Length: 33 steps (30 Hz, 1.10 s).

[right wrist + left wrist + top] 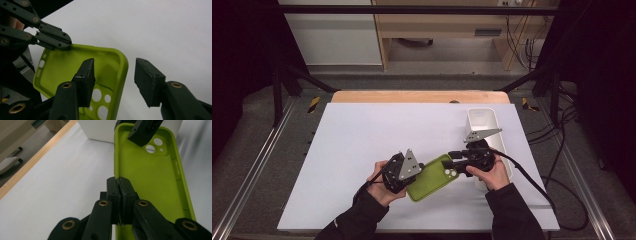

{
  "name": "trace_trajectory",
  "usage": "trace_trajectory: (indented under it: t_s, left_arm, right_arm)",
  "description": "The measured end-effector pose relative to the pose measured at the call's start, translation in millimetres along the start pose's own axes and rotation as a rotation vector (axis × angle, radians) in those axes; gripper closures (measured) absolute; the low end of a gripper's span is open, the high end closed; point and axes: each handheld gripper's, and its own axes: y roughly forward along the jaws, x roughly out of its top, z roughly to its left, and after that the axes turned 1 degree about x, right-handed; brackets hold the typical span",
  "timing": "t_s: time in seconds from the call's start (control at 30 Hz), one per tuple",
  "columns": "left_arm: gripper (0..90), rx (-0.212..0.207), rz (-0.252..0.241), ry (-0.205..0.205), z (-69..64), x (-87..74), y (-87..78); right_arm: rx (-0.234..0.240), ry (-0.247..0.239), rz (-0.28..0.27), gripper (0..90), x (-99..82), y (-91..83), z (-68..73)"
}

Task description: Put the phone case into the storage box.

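A lime-green phone case (432,181) is held just above the white table sheet, its hollow side up. My left gripper (119,185) is shut on one long side wall of the case (150,182), near the end away from the camera holes. My right gripper (115,68) straddles the rim at the camera-hole end of the case (62,70). One pad is inside the shell, the other outside, and a gap is left to the rim. In the high view the left gripper (412,173) and right gripper (456,163) face each other across the case.
A white rectangular bin (484,119) stands at the right edge of the sheet (377,130), just beyond the right hand. A wooden table edge (412,96) runs along the back. A cable (532,180) trails from the right gripper off to the right.
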Motion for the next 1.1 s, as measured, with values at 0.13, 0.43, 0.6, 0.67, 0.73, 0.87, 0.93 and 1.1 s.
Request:
trace_trajectory:
  t_s: [0.13,0.43,0.6,0.67,0.73,0.87,0.93,1.1]
  left_arm:
    - [87.7,0.002,0.0,0.005,-0.5,-0.2,-0.9]
    - [87.7,0.003,0.001,0.012,-1.4,-1.5,-2.2]
    - [87.7,0.011,0.01,0.028,-2.1,-2.3,-2.6]
    - [87.7,0.011,0.01,0.025,-2.2,-2.8,-2.4]
    - [87.7,0.011,0.011,0.027,-2.1,-3.0,-2.3]
    - [87.7,0.01,0.017,0.037,-2.5,-3.3,-1.7]
    - [87.7,0.012,0.02,0.041,-3.0,-3.4,-1.2]
    - [87.7,0.012,0.022,0.047,-4.4,-3.4,-0.7]
  right_arm:
    - [0.015,0.018,0.009,60.6,0.6,-0.1,-1.1]
    - [0.043,0.054,0.025,69.0,1.2,-0.7,-2.8]
    - [0.043,0.062,0.031,73.1,1.2,-1.1,-2.7]
    - [0.044,0.064,0.035,74.9,1.2,-1.3,-2.5]
    - [0.044,0.058,0.043,75.8,1.1,-1.4,-2.6]
    - [0.038,0.047,0.056,77.5,0.3,-1.7,-1.8]
    - [0.032,0.044,0.069,78.6,-0.4,-1.4,-1.1]
    - [0.028,0.039,0.08,79.9,-0.7,-2.3,-0.5]
